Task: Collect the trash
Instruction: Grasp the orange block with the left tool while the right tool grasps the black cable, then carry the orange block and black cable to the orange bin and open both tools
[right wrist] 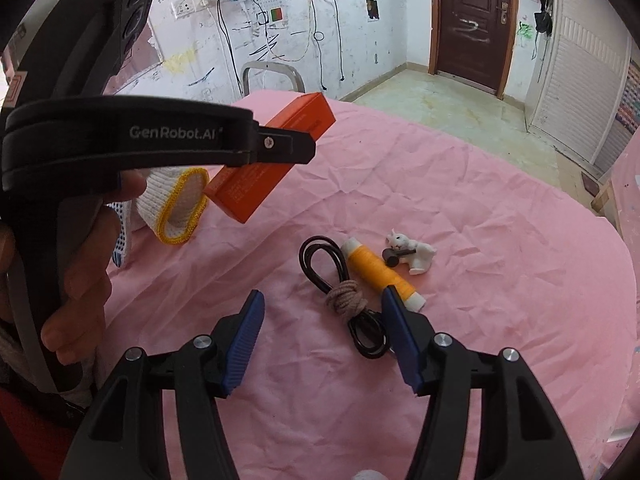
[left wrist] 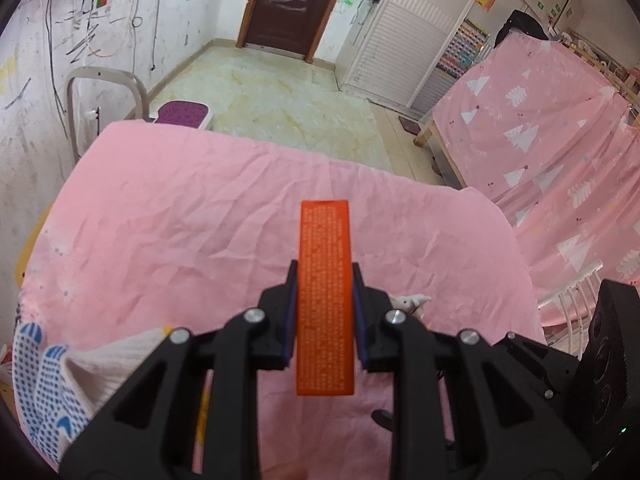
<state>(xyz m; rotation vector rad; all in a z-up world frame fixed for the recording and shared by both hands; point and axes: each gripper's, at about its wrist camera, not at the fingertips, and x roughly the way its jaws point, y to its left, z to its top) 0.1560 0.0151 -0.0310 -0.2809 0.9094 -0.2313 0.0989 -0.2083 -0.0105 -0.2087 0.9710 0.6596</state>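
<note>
My left gripper (left wrist: 324, 270) is shut on a long orange box (left wrist: 325, 296) and holds it above the pink tablecloth (left wrist: 180, 208). In the right wrist view the same orange box (right wrist: 272, 160) hangs at upper left, pinched by the left gripper (right wrist: 308, 146). My right gripper (right wrist: 322, 294) stands open over the cloth with nothing pressed between its blue pads (right wrist: 246, 340). Just ahead of it lie a coiled black cable (right wrist: 320, 260) tied with a tan cord (right wrist: 347, 298), an orange thread spool (right wrist: 378, 272) and a small white rabbit figurine (right wrist: 412, 252).
A white glove with blue dots and a yellow cuff (right wrist: 180, 204) lies at the cloth's left side. A chair (left wrist: 108, 92) and a purple stool (left wrist: 182, 112) stand behind the table. A pink patterned sheet (left wrist: 540, 140) covers a bed at right. A brown door (right wrist: 472, 16) is at the far wall.
</note>
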